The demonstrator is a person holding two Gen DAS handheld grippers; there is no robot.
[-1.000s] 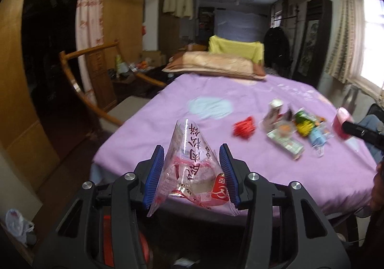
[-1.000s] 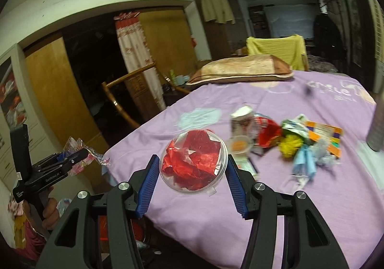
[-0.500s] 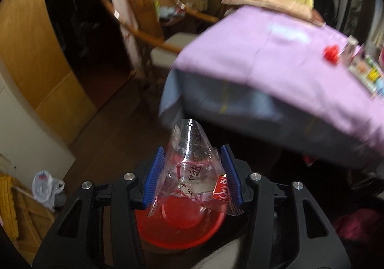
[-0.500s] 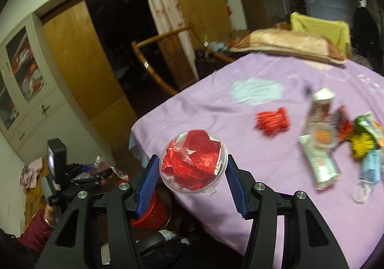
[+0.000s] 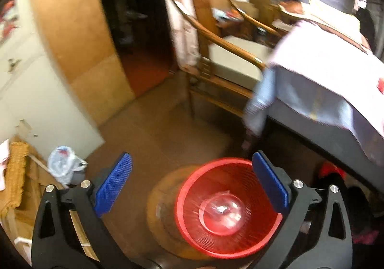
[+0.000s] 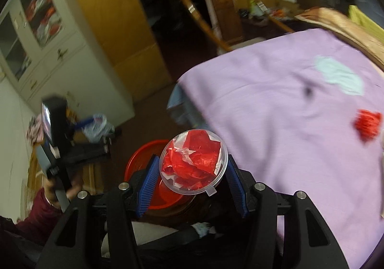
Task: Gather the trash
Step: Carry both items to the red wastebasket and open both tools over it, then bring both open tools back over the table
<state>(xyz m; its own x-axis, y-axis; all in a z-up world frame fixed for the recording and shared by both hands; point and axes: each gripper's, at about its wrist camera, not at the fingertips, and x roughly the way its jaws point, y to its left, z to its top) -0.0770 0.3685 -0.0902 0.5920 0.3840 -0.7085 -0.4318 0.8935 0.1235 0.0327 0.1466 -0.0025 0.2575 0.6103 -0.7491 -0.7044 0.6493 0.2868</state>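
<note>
Nearest, our left tool (image 5: 192, 183) has just been opening and stands wide with nothing between its pads, above the red bin (image 5: 228, 209), where a clear wrapper (image 5: 222, 212) lies. Our right tool (image 6: 192, 188) grips a clear lid (image 6: 193, 163) holding red paper. Beyond, red scrap (image 6: 367, 123) lies on the purple bed (image 6: 276, 105).

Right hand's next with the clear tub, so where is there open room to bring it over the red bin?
Free: the red bin's mouth, with only clear wrapping at its bottom, and the brown floor towards the wooden chair. The left gripper hangs open above the bin's left rim; the right gripper grips the tub. Tight: the bed edge at right.
</note>
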